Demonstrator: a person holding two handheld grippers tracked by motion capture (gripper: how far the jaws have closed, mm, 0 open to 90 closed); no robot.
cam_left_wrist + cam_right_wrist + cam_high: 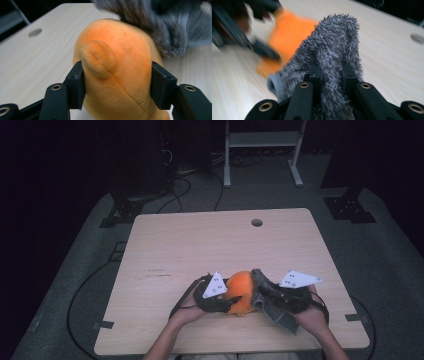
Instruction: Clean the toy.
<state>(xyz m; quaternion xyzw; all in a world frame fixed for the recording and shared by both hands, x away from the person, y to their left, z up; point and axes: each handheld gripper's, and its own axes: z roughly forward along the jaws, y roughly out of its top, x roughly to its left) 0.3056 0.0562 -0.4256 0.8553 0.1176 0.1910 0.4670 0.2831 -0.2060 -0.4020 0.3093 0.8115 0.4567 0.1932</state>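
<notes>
On a pale wooden table (190,245) with one round hole (257,222), set on grey floor in a dark room with cables behind, lie one orange plush toy (240,292) and one shaggy grey cloth (270,300) near the front edge, touching each other. The left gripper (227,304) meets the toy, the right gripper (267,294) the cloth.

In the left gripper view, both pads press the toy's (120,65) rounded, seamed body, soft and short-piled.

In the right gripper view, the jaws stand narrow, pinching a fold of the long-fibred cloth (332,55); the toy (287,35) blurs behind.
</notes>
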